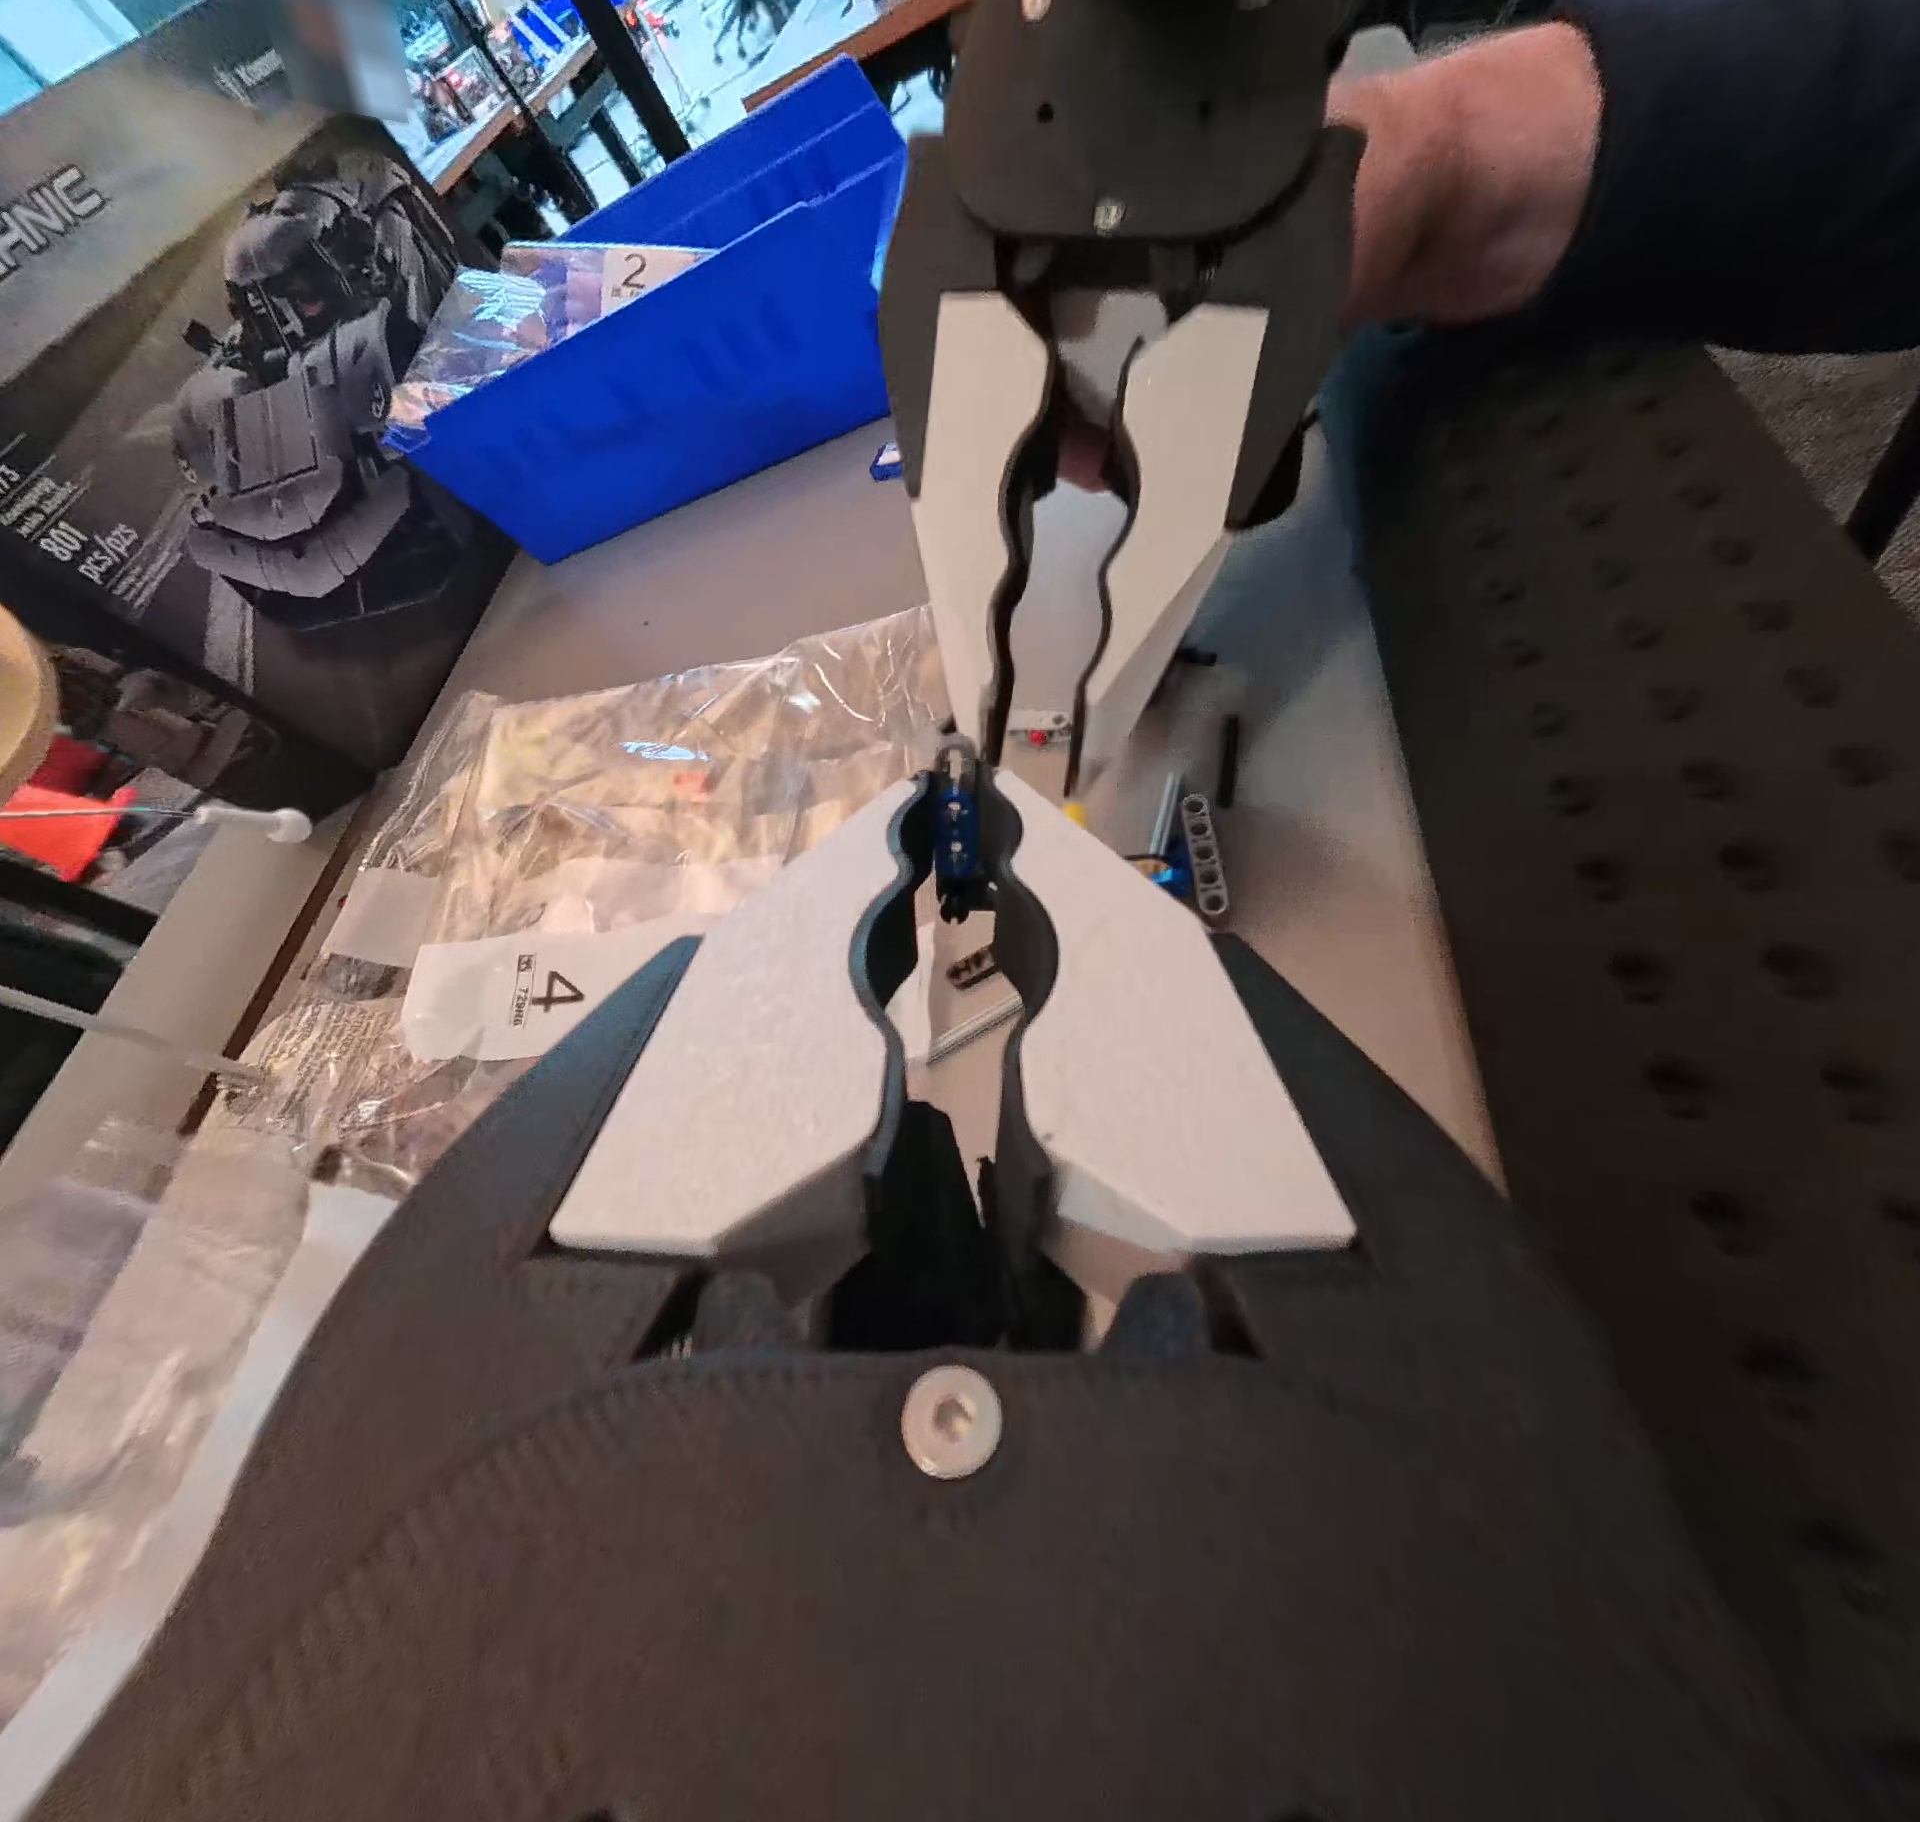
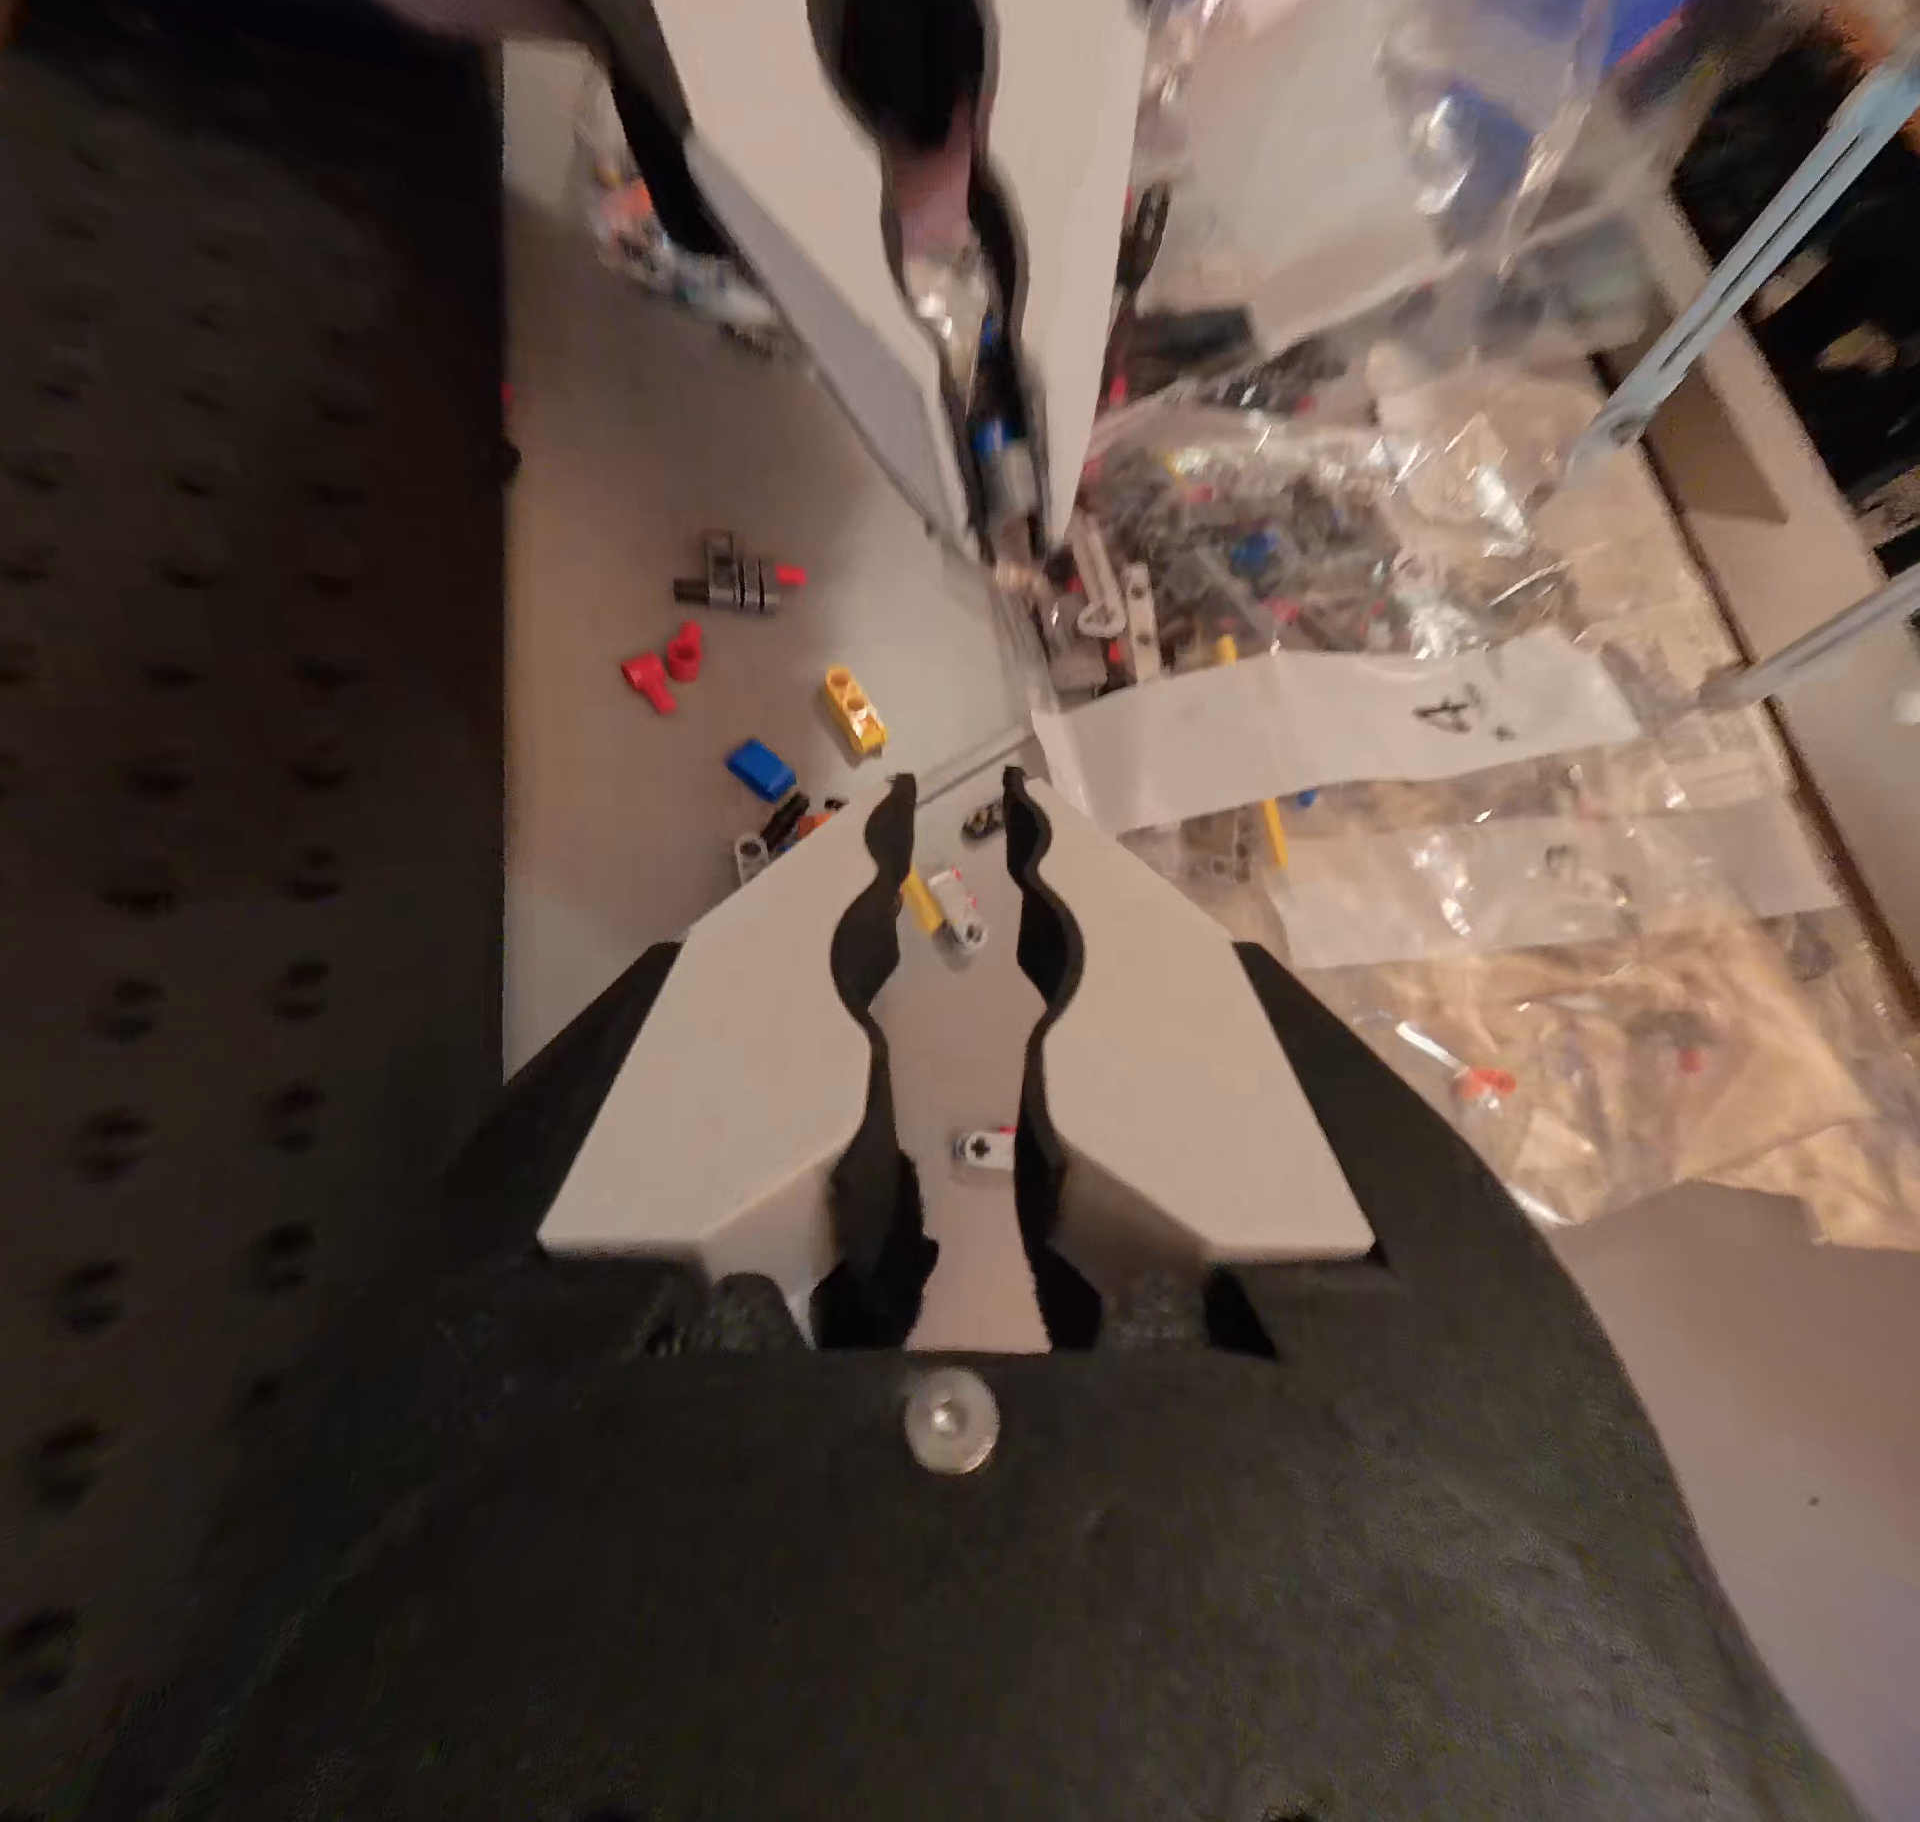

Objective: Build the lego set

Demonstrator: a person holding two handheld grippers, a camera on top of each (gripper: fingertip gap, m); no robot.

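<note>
Two tongs meet at frame centre. The left tongs [image 1: 961,816] are nearly closed on a small blue-and-grey lego piece [image 1: 958,822]; the right tongs [image 2: 954,785] are parted and empty above the tabletop [image 2: 623,484]. The piece should be held steady while the right tips are closed squarely on its exposed grey end.

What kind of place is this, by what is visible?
Probably a workshop or lab: a grey worktable carrying clear plastic bags of parts, a blue plastic bin, and more benches with equipment behind.
</note>
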